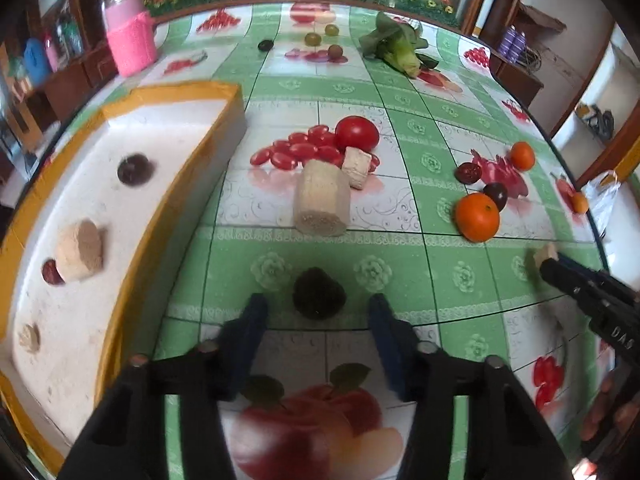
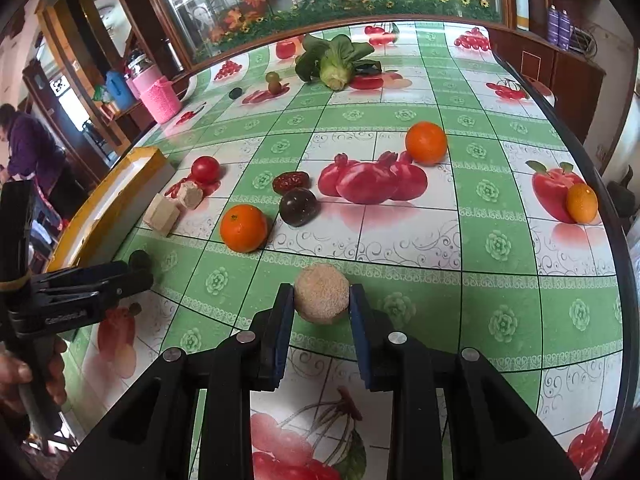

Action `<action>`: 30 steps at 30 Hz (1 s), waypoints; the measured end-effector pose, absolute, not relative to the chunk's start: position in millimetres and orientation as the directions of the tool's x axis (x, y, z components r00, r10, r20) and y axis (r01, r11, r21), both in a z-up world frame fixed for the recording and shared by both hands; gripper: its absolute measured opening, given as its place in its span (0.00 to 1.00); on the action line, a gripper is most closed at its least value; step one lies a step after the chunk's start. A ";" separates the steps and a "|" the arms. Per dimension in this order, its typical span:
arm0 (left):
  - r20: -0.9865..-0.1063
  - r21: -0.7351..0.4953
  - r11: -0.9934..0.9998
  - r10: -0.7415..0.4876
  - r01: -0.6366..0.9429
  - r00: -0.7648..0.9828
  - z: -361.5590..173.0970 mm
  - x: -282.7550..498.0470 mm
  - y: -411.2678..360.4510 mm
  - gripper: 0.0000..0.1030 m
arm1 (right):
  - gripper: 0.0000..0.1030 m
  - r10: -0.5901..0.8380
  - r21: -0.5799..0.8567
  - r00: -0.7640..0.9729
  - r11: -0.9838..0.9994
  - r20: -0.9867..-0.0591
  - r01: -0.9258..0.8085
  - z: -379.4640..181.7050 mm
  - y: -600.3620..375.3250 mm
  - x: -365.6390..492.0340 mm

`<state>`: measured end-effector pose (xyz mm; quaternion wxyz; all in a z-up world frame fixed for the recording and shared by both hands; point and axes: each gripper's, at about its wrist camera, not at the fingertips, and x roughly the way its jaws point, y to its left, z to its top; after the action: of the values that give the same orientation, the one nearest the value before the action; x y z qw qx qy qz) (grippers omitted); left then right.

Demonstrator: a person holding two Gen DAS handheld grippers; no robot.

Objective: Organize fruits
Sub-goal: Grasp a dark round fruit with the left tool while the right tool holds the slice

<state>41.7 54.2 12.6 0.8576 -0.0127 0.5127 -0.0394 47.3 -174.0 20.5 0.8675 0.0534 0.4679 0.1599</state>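
Observation:
My left gripper (image 1: 318, 308) is open, its fingers on either side of a dark round fruit (image 1: 319, 293) on the table; it also shows in the right wrist view (image 2: 140, 260). My right gripper (image 2: 322, 300) is shut on a beige round piece (image 2: 321, 293); in the left wrist view that piece (image 1: 545, 255) shows at its tip. A white tray with a yellow rim (image 1: 224, 116) at the left holds a dark plum (image 1: 134, 168), a beige piece (image 1: 79, 250), a red date and a small piece. Oranges (image 2: 243, 227) (image 2: 425, 142), a plum (image 2: 298, 207), a date (image 2: 291, 181) and a tomato (image 2: 205, 169) lie loose.
Beige cylinder pieces (image 1: 322, 197) (image 1: 356, 167) lie mid-table. A leafy green vegetable (image 2: 332, 62), small green fruits (image 1: 313, 38) and a pink container (image 1: 132, 46) stand at the far end. A small orange (image 2: 582, 203) sits near the right edge. A person (image 2: 28, 152) stands at the left.

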 end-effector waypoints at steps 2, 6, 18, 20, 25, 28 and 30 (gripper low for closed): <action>-0.872 -0.059 0.996 -0.087 0.073 0.481 13.4 40.5 54.2 0.25 | 0.27 0.330 0.247 0.509 0.943 -0.795 -0.225 19.8 -174.0 47.7; -0.868 -0.112 0.991 -0.131 0.069 0.480 16.3 35.4 60.5 0.24 | 0.27 0.322 0.246 0.509 0.946 -0.798 -0.213 20.4 -173.2 46.3; -0.834 -0.225 0.959 -0.280 0.171 0.475 38.5 1.0 44.5 0.24 | 0.27 0.268 0.183 0.553 0.962 -0.789 -0.204 42.5 -167.0 28.2; -0.827 -0.240 0.954 -0.298 0.180 0.477 42.3 -3.0 44.7 0.24 | 0.27 0.253 0.164 0.553 0.965 -0.794 -0.206 42.6 -163.5 24.6; -0.811 -0.266 0.947 -0.320 0.177 0.489 51.9 -11.2 56.1 0.24 | 0.27 0.241 0.131 0.536 0.963 -0.810 -0.235 39.2 -145.2 16.4; -0.802 -0.281 0.946 -0.325 0.164 0.501 57.7 -15.6 68.7 0.24 | 0.27 0.253 0.128 0.528 0.957 -0.811 -0.262 40.0 -128.9 14.2; -0.797 -0.286 0.946 -0.322 0.151 0.512 60.7 -18.3 77.8 0.24 | 0.27 0.271 0.133 0.525 0.949 -0.807 -0.286 42.7 -114.5 13.7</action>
<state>-18.3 77.8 60.7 0.8647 -0.0902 0.4748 -0.1366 13.7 -114.5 42.7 0.8730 -0.0078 0.4608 0.1595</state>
